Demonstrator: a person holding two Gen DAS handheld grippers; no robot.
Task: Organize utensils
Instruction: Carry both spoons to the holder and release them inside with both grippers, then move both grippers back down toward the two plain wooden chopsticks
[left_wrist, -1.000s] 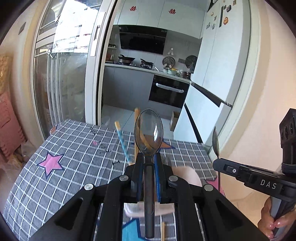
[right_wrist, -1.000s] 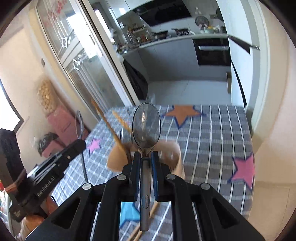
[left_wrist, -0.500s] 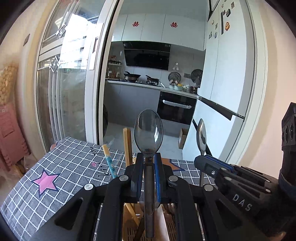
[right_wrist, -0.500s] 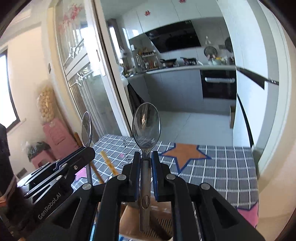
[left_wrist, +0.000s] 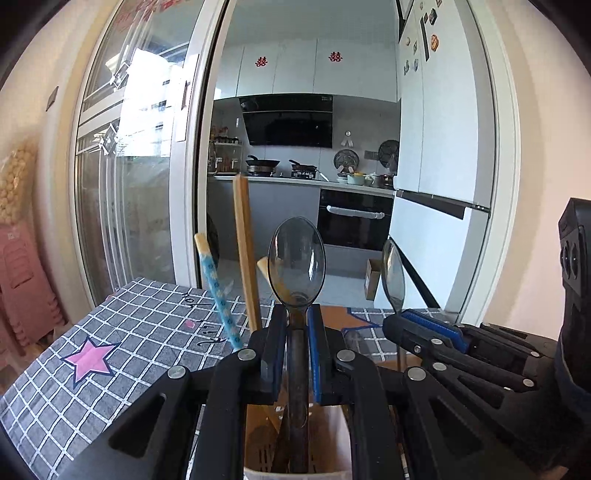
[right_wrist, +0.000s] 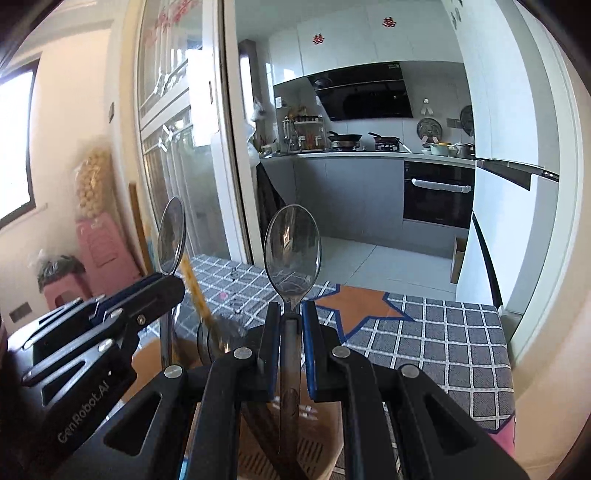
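The left gripper (left_wrist: 297, 325) is clamped on the handle of a dark spoon (left_wrist: 296, 263), bowl up, its handle reaching down into the beige utensil holder (left_wrist: 332, 443) on the checked tablecloth (left_wrist: 122, 343). Just beside it, the right gripper (right_wrist: 287, 321) is clamped on a clear spoon (right_wrist: 292, 251) over the same holder, which also contains chopsticks (left_wrist: 244, 254).

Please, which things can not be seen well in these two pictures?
- Utensil holder, left wrist view: cut off by the bottom edge and covered by the left tongs.
- Handle end of the dark spoon, left wrist view: goes down into the holder, out of frame.
- Handle end of the clear spoon, right wrist view: hidden behind the right tongs.
- Chopsticks' lower ends, left wrist view: behind the left tongs.
- Hands: out of frame.
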